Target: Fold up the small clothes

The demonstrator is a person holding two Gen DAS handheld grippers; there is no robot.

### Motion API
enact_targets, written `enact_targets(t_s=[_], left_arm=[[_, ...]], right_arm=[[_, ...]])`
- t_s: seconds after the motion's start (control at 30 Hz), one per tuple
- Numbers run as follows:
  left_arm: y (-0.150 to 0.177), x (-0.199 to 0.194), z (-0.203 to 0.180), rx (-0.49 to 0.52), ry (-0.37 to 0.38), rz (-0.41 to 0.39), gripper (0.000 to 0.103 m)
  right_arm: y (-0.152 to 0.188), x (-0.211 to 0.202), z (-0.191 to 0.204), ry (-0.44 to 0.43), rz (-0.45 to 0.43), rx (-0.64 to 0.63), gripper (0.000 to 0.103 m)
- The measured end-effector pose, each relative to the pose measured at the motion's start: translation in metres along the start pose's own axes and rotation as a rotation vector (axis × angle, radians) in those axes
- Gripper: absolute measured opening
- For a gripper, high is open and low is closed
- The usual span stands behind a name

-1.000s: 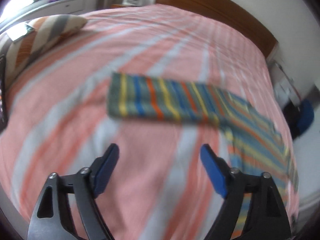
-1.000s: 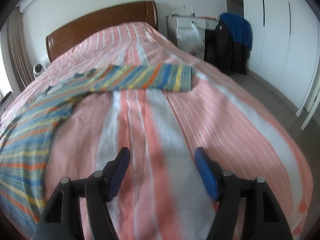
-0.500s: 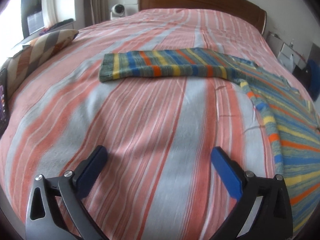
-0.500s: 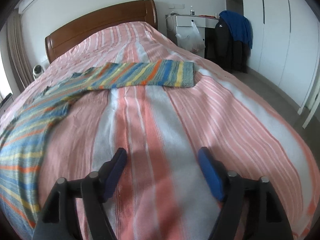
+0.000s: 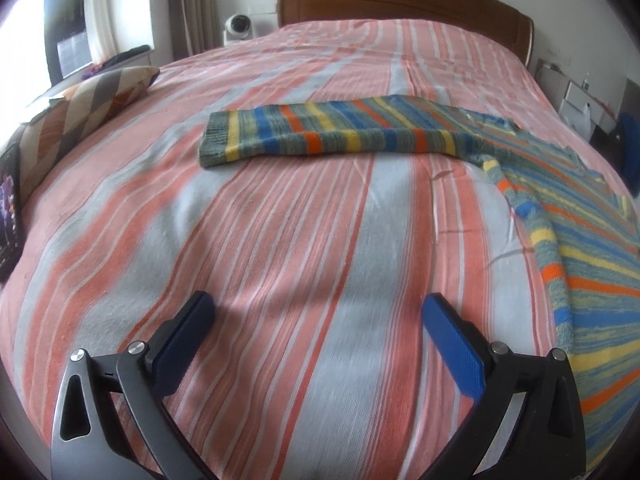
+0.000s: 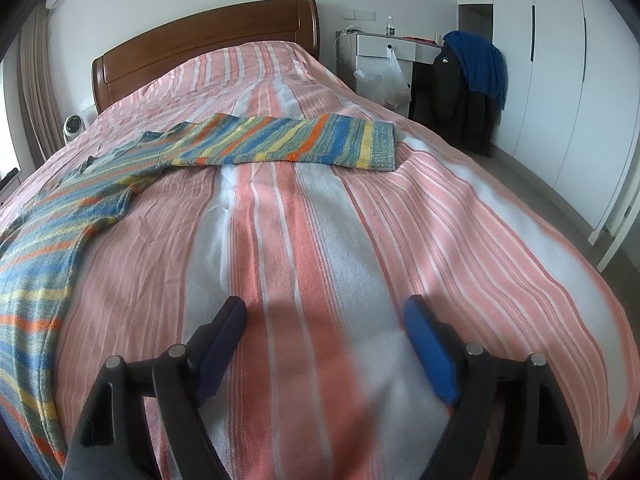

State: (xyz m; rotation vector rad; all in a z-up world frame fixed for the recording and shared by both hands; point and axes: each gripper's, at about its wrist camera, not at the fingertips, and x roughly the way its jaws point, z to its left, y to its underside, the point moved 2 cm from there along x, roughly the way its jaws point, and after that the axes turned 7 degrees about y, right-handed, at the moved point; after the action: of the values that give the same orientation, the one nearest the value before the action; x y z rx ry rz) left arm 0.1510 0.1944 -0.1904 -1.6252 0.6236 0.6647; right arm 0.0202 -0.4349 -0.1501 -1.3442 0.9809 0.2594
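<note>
Blue pads of my left gripper (image 5: 318,316) stand wide apart over bare striped bedspread (image 5: 280,240), nothing between; my right gripper (image 6: 324,320), equally empty, is opening. The striped knit sweater (image 5: 560,240) lies spread ahead, one sleeve (image 5: 320,132) just beyond the left pads, so closing early would pinch bedspread, or one layer could slip.

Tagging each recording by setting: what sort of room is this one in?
A bedroom, almost certainly: a bed with a striped bedspread and wooden headboard, white wardrobe doors along one wall, and a striped knit sweater spread out on the bed.
</note>
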Motion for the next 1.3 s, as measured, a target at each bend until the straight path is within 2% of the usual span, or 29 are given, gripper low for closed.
enact_targets(t_s=[1.3], left_arm=[[0.0015, 0.0001, -0.0012, 0.005, -0.007, -0.004, 0.103]], right_arm=[[-0.0009, 0.0007, 0.0022, -0.002, 0.000, -0.005, 0.084]])
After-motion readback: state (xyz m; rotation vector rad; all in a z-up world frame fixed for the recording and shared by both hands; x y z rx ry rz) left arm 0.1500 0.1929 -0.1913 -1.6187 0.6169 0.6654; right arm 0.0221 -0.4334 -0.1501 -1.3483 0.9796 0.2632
